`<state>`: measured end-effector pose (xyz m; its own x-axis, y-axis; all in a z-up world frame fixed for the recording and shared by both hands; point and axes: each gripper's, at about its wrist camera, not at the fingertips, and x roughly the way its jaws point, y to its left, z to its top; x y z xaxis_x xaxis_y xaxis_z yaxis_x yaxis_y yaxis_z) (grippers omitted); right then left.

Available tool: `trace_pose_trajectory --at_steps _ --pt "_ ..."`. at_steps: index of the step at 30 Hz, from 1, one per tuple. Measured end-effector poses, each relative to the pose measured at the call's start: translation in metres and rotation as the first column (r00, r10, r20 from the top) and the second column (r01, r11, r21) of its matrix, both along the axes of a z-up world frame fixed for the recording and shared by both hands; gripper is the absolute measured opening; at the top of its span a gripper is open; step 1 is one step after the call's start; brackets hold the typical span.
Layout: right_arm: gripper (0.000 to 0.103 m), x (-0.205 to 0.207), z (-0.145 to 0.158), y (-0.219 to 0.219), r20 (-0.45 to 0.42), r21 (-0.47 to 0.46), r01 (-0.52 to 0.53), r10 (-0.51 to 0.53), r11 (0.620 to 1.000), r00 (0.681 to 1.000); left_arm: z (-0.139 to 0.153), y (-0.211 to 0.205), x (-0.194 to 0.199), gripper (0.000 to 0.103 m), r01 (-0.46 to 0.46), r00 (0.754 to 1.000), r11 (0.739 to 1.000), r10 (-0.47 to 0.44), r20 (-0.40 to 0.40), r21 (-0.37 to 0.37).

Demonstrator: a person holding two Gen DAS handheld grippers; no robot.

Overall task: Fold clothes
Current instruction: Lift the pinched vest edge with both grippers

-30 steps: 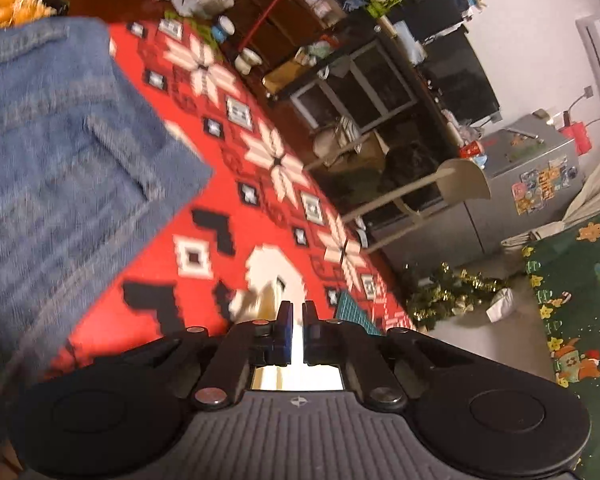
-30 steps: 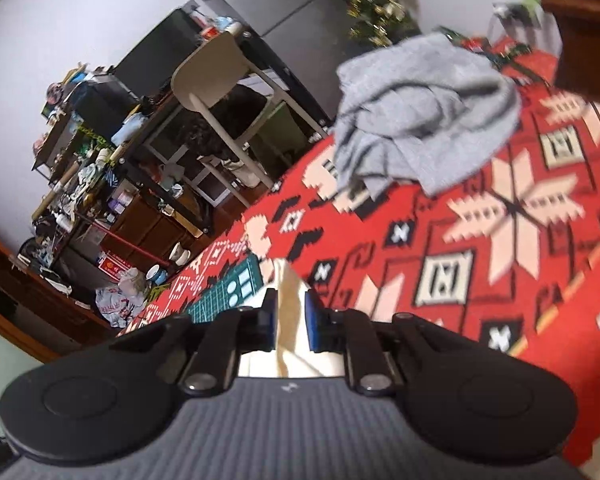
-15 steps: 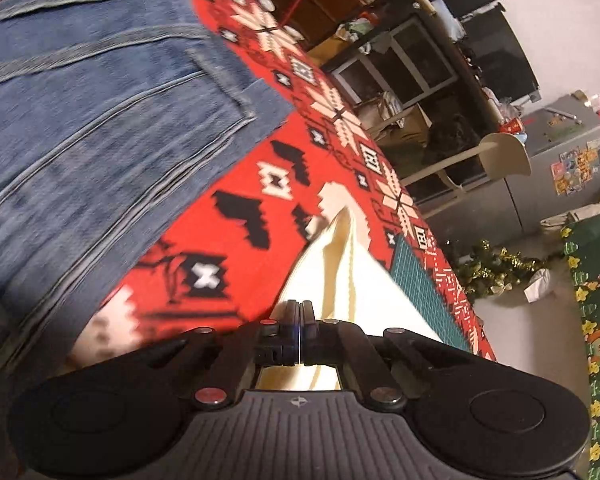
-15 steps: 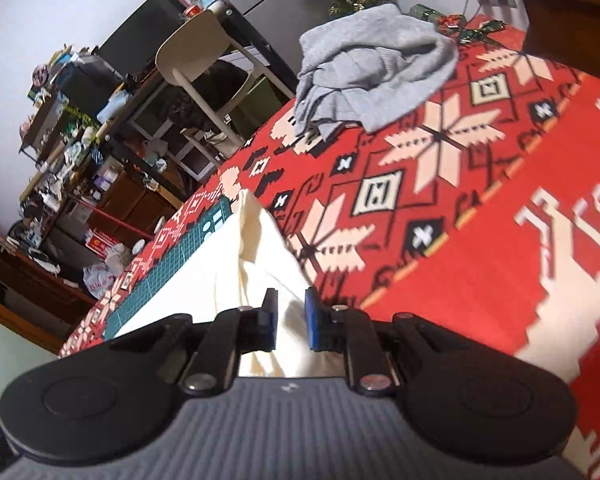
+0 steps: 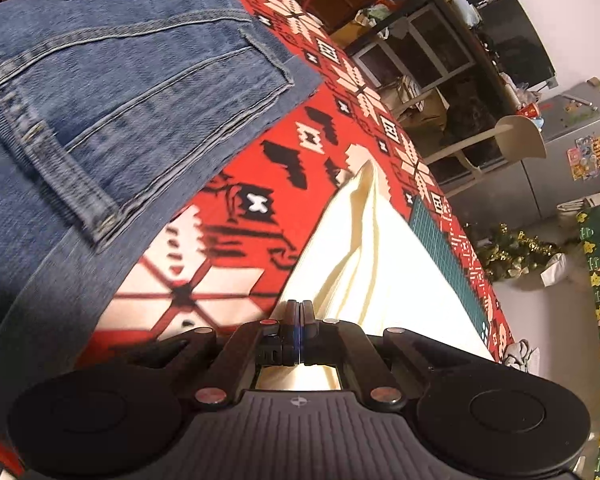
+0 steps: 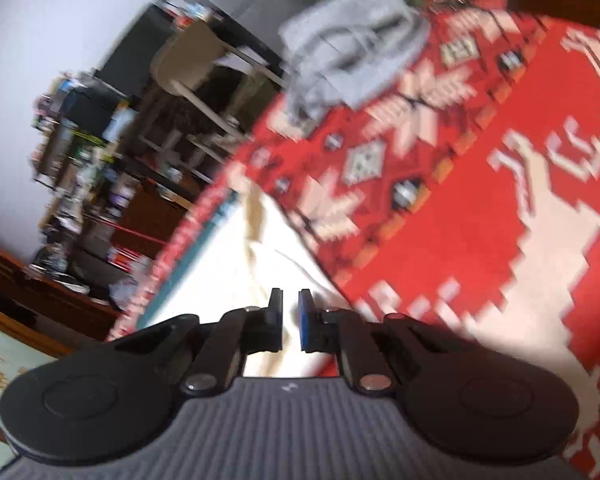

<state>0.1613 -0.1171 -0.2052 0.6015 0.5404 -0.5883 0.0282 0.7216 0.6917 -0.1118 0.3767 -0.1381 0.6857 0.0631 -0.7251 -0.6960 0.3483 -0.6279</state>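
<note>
The surface (image 5: 300, 216) is covered by a red cloth with cream snowflake and black pixel patterns. A pair of blue jeans (image 5: 112, 92) is laid flat on it, seen at the left of the left wrist view. A cream garment (image 5: 376, 264) is spread just beside the jeans, partly over a green cutting mat (image 5: 440, 236) near the edge. A crumpled grey garment (image 6: 352, 44) is heaped farther off, well apart from the cream one.

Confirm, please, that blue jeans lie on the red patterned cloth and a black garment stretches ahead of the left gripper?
Not quite: the left wrist view shows the garment ahead of the left gripper is cream, not black. The blue jeans do lie on the red patterned cloth.
</note>
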Motion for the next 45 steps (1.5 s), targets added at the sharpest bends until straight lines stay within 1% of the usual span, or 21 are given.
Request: trace_pose_trajectory --at_steps 2,3,5,7,11,13,15,16,17,20,24,26,29,30,31,32,34,37,40,43,45 --pt "0.000 -0.004 -0.001 -0.005 -0.026 0.009 0.015 -0.015 1.000 1.000 0.004 -0.001 -0.005 0.002 -0.018 1.000 1.000 0.018 -0.007 0.017" --pt "0.000 -0.007 0.001 -0.006 -0.032 -0.001 0.019 -0.019 1.000 0.999 0.007 -0.001 -0.007 0.005 -0.030 1.000 0.999 0.030 -0.008 0.030" --pt "0.000 -0.014 0.005 -0.007 -0.031 -0.027 0.024 -0.025 0.999 0.999 0.013 -0.001 -0.012 0.006 -0.045 0.999 0.998 0.044 0.028 0.036" --pt "0.002 -0.016 0.008 -0.005 -0.008 -0.024 0.024 -0.024 0.999 1.000 0.017 -0.001 -0.015 0.005 -0.053 0.996 0.998 0.051 0.075 0.026" --pt "0.003 -0.003 0.003 0.003 0.042 0.050 0.016 -0.018 0.999 0.999 0.023 -0.009 -0.008 0.006 -0.019 0.989 1.000 0.015 0.148 0.024" --pt "0.006 0.006 -0.001 0.008 0.060 0.091 0.011 -0.017 0.996 0.998 0.022 -0.013 -0.002 0.006 0.012 0.983 1.000 -0.014 0.185 0.016" --pt "0.006 0.014 -0.014 0.013 0.023 0.128 0.024 -0.027 0.992 0.999 0.015 -0.014 0.004 0.006 0.038 0.976 0.999 -0.034 0.213 -0.015" --pt "0.006 0.018 -0.021 0.015 0.005 0.144 0.031 -0.032 0.989 0.999 0.010 -0.014 0.006 0.006 0.046 0.976 0.998 -0.037 0.214 -0.034" --pt "0.000 0.019 -0.026 0.015 -0.009 0.156 0.039 -0.038 0.987 0.999 0.005 -0.015 0.007 0.005 0.050 0.977 0.997 -0.038 0.209 -0.053" --pt "0.000 0.020 -0.032 0.012 -0.044 0.185 0.055 -0.048 0.981 0.998 -0.007 -0.014 0.006 0.004 0.047 0.990 0.995 -0.034 0.136 -0.093" --pt "0.000 0.015 -0.030 0.011 -0.059 0.157 0.055 -0.046 0.986 0.997 -0.007 -0.016 -0.005 0.003 0.028 0.996 0.994 -0.018 0.085 -0.109" --pt "0.000 0.011 -0.028 0.011 -0.069 0.142 0.054 -0.045 0.988 0.997 -0.005 -0.019 -0.013 0.003 0.012 0.999 0.995 -0.008 0.038 -0.100" --pt "0.000 0.003 -0.024 0.007 -0.067 0.114 0.044 -0.037 0.992 0.997 -0.002 -0.022 -0.025 0.003 -0.018 1.000 0.995 0.019 0.019 -0.095" --pt "0.006 0.001 -0.022 0.006 -0.062 0.107 0.040 -0.033 0.993 0.998 0.001 -0.023 -0.029 0.002 -0.024 0.999 0.996 0.026 0.021 -0.087" --pt "0.008 -0.001 -0.020 0.007 -0.050 0.106 0.032 -0.026 0.994 0.998 0.003 -0.023 -0.032 0.003 -0.029 0.999 0.996 0.032 0.033 -0.081" --pt "0.008 -0.002 -0.017 0.008 -0.034 0.112 0.020 -0.016 0.994 0.999 0.005 -0.024 -0.033 0.005 -0.024 0.998 0.996 0.028 0.056 -0.082" --pt "0.008 -0.005 -0.013 0.011 -0.005 0.124 -0.004 0.005 0.992 1.000 0.008 -0.026 -0.030 0.005 0.003 0.993 0.995 0.009 0.120 -0.098" --pt "0.008 -0.007 -0.012 0.016 0.010 0.175 -0.032 0.031 0.984 0.999 0.007 -0.031 -0.021 0.005 0.055 0.985 0.992 -0.035 0.169 -0.115" --pt "0.008 -0.006 -0.015 0.021 -0.014 0.208 -0.043 0.047 0.977 0.999 0.001 -0.037 -0.012 0.005 0.095 0.985 0.987 -0.075 0.152 -0.127" --pt "0.008 0.000 -0.023 0.025 -0.053 0.214 -0.042 0.054 0.976 0.997 -0.005 -0.040 -0.007 0.005 0.117 0.990 0.986 -0.107 0.089 -0.119" --pt "0.007 0.003 -0.027 0.028 -0.074 0.213 -0.047 0.064 0.976 0.995 -0.005 -0.041 -0.008 0.005 0.118 0.991 0.986 -0.110 0.076 -0.119"
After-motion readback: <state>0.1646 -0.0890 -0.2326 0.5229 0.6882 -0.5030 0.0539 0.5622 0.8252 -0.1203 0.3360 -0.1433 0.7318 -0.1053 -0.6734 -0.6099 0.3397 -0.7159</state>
